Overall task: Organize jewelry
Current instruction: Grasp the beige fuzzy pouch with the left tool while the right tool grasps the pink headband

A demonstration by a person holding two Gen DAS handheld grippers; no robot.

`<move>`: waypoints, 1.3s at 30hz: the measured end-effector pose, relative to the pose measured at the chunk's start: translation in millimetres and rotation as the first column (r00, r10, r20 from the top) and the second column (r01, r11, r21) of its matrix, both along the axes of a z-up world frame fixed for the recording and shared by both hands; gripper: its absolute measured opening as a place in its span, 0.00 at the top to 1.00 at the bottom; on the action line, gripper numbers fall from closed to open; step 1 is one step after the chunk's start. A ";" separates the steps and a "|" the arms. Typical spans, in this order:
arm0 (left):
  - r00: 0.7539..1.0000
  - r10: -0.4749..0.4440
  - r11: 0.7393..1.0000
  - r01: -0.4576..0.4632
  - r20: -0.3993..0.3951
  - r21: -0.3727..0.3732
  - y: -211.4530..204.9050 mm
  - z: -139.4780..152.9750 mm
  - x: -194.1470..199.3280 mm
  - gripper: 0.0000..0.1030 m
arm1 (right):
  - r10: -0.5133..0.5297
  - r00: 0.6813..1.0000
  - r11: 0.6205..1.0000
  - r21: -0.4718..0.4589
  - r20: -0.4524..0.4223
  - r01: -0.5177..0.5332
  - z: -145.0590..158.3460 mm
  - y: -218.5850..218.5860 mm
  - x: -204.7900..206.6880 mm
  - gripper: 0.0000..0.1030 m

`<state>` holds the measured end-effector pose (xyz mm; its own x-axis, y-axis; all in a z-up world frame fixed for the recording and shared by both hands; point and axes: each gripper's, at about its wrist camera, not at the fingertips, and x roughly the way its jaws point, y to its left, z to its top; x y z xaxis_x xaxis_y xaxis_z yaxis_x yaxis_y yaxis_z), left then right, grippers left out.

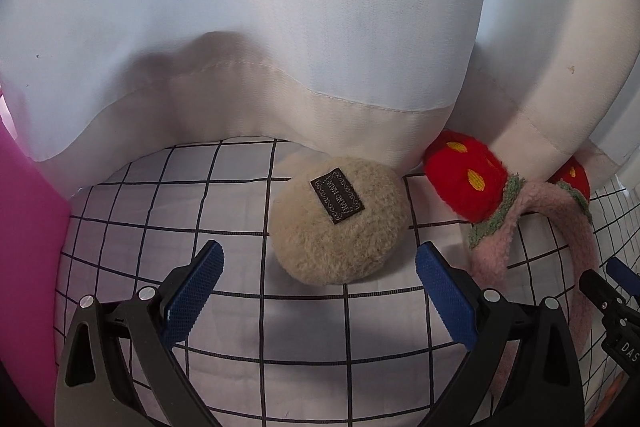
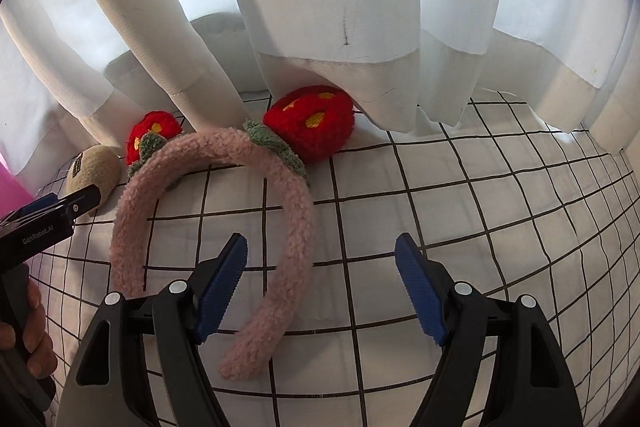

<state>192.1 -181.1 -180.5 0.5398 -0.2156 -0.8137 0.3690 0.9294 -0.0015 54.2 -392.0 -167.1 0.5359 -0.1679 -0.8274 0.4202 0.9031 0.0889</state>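
A beige fluffy pouch [image 1: 340, 221] with a dark label lies on the white checked cloth [image 1: 240, 307], just ahead of my open left gripper [image 1: 320, 263], whose blue pads hold nothing. Right of it lies a pink fuzzy headband [image 1: 560, 235] with two red strawberry pompoms [image 1: 466, 179]. In the right wrist view the headband [image 2: 288, 195] curves under my open right gripper [image 2: 320, 255]; its right arm passes between the jaws, untouched. The pouch [image 2: 94, 169] shows at far left behind the left gripper [image 2: 56, 209].
A white curtain [image 1: 280, 27] hangs down onto the cloth right behind the pouch and pompoms. A pink box [image 1: 28, 247] stands at the left edge. A person's hand [image 2: 32, 335] grips the left tool's handle. Checked cloth [image 2: 480, 207] spreads to the right.
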 end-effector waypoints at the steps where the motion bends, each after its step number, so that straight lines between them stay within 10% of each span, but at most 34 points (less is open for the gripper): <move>1: 1.000 0.001 1.000 -0.001 -0.002 0.004 -1.5 -1.9 1.2 0.08 | 0.001 1.000 1.000 0.000 -0.003 -0.001 -1.4 -1.3 0.8 0.29; 39: 1.000 0.017 1.000 -0.017 0.021 -0.013 -14.6 -46.3 38.4 0.10 | 0.043 0.999 0.994 -0.098 -0.025 -0.045 -33.5 11.4 63.3 0.30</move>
<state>230.5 -195.7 -226.8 0.5604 -0.2163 -0.7995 0.3533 0.9355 -0.0054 117.5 -380.5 -200.6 0.5258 -0.2254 -0.8202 0.3805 0.9247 -0.0102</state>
